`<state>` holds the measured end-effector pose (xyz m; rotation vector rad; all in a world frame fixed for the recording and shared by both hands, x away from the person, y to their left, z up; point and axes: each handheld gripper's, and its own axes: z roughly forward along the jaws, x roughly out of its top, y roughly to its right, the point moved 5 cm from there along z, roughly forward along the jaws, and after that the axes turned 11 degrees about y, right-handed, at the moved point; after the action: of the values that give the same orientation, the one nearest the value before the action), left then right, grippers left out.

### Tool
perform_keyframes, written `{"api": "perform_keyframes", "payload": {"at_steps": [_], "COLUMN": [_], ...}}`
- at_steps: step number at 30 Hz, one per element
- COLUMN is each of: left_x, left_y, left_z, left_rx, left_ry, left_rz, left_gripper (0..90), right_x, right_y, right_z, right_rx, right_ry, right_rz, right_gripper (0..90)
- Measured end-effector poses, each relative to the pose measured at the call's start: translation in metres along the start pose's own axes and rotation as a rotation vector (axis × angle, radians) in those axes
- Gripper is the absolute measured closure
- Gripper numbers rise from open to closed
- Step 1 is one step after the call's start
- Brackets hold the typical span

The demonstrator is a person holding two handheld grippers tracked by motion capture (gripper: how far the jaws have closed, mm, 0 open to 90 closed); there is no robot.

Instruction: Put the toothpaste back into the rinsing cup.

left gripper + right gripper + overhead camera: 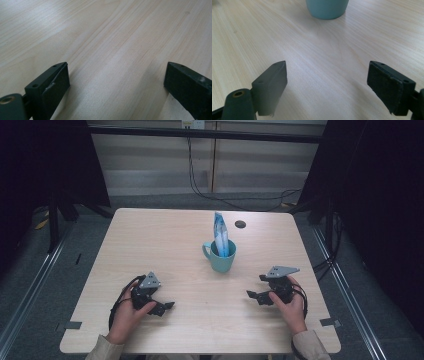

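In the high view, a teal mug [220, 256] stands near the middle of the pale wooden tabletop [150, 235], with a blue-and-white packet [220, 235] standing upright inside it and rising well above the rim. The left tongs [161, 308] and the right tongs [258, 296] rest low at the near side of the tabletop, each well apart from the mug, on either side of it. The packet looks tall and light against the mug, so a sideways pull on it could tip the mug over, and a grab at the mug's handle side might spin it rather than lift it.

In the left gripper view, the left tongs [117, 80] are released, jaws spread wide over bare wood grain with nothing between them. They point away from the mug here, so an approach from this pose would need a turn first; a blind sweep could knock the mug.

In the right gripper view, the right tongs [327, 82] are likewise released and empty, and the mug's base [327, 8] sits ahead near the top edge. A straight push forward at this low height would likely shove the mug instead of grasping it.
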<state>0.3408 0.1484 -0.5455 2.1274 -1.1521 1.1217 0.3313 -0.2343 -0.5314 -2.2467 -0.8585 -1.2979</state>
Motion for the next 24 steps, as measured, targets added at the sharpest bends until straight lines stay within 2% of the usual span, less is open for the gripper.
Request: {"api": "perform_keyframes", "payload": {"at_steps": [14, 19, 22, 24], "left_x": [0.000, 0.000, 0.000, 0.000], "left_y": [0.000, 0.000, 0.000, 0.000], "left_z": [0.000, 0.000, 0.000, 0.000], "left_rx": [0.000, 0.000, 0.000, 0.000], "left_ry": [0.000, 0.000, 0.000, 0.000], "left_rz": [0.000, 0.000, 0.000, 0.001], "left_gripper": [6.0, 6.0, 6.0, 6.0], "right_x": [-0.013, -0.015, -0.017, -0.017], "right_y": [-0.008, -0.008, -0.007, -0.006], "right_z": [0.002, 0.002, 0.001, 0.001], "right_rx": [-0.013, -0.006, -0.008, -0.007], "right_ry": [-0.075, -0.060, -0.058, -0.057], "right_rz": [-0.069, -0.053, -0.023, -0.026], "right_gripper": [15.8, 15.7, 15.2, 15.0]}}
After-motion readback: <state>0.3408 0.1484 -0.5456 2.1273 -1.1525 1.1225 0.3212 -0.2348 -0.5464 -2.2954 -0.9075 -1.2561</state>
